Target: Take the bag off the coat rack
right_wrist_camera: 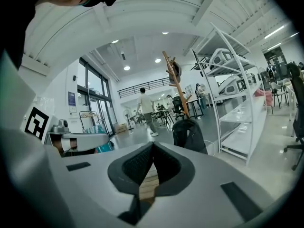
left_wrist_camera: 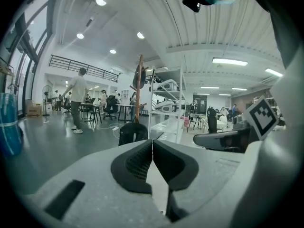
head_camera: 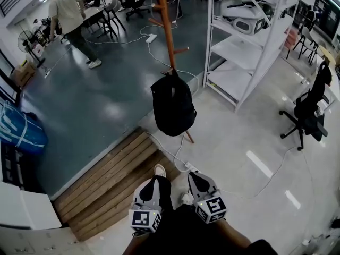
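Observation:
A black backpack [head_camera: 172, 104] hangs from a low peg of the brown wooden coat rack [head_camera: 166, 25], a few steps ahead of me. The same backpack [left_wrist_camera: 132, 132] shows small in the left gripper view and larger as the backpack [right_wrist_camera: 189, 134] in the right gripper view, with the coat rack [right_wrist_camera: 175, 82] rising behind it. My left gripper [head_camera: 151, 189] and right gripper [head_camera: 199, 185] are held low near my body, side by side, both shut and empty. They are well short of the bag.
A white metal shelf unit [head_camera: 249, 41] stands right of the rack. A black office chair [head_camera: 311, 108] is further right. White cables [head_camera: 175, 153] run over the floor by a wooden ramp [head_camera: 114, 182]. A person [head_camera: 69, 17] walks at the far left; a blue bag [head_camera: 18, 129] lies left.

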Tool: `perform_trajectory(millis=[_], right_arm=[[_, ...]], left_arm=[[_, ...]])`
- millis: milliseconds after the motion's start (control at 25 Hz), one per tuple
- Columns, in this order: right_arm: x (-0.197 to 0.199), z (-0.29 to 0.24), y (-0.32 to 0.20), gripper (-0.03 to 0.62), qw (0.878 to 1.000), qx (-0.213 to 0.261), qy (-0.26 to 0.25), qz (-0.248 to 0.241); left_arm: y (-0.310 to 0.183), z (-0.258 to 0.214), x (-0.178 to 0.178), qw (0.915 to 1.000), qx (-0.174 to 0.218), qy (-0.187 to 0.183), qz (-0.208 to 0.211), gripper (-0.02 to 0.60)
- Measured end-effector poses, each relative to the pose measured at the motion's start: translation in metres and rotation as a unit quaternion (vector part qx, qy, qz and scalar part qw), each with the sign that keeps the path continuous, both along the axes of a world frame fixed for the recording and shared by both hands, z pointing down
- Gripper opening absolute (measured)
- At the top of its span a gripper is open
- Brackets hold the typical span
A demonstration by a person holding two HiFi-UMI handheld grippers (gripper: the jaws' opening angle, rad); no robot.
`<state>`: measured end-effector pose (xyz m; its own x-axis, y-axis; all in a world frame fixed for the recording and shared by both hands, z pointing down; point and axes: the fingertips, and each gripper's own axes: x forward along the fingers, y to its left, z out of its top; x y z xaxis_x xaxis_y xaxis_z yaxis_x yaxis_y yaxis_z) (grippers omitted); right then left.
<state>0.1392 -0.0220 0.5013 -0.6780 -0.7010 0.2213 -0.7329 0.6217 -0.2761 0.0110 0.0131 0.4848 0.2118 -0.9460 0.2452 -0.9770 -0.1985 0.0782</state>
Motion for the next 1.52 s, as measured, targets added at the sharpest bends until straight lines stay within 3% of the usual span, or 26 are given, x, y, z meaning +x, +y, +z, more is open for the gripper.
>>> perform_trajectory(millis=[440, 800, 1520], right_arm=[[-0.02, 0.0, -0.065, 0.012, 1.0, 0.001, 0.001, 0.014], [-0.043, 0.005, -0.14, 0.012, 0.999, 0.005, 0.01, 0.03], [-0.088, 0.041, -0.307, 0.014, 0.997, -0.015, 0.043, 0.067]], left_arm=[[-0.072, 0.002, -0.02, 0.9999, 0.004, 0.002, 0.012, 0.018], [-0.154, 0.011, -0.06, 0.9997, 0.013, 0.006, 0.018, 0.018], [-0.34, 0.058, -0.1, 0.9956, -0.018, 0.001, 0.092, 0.02]])
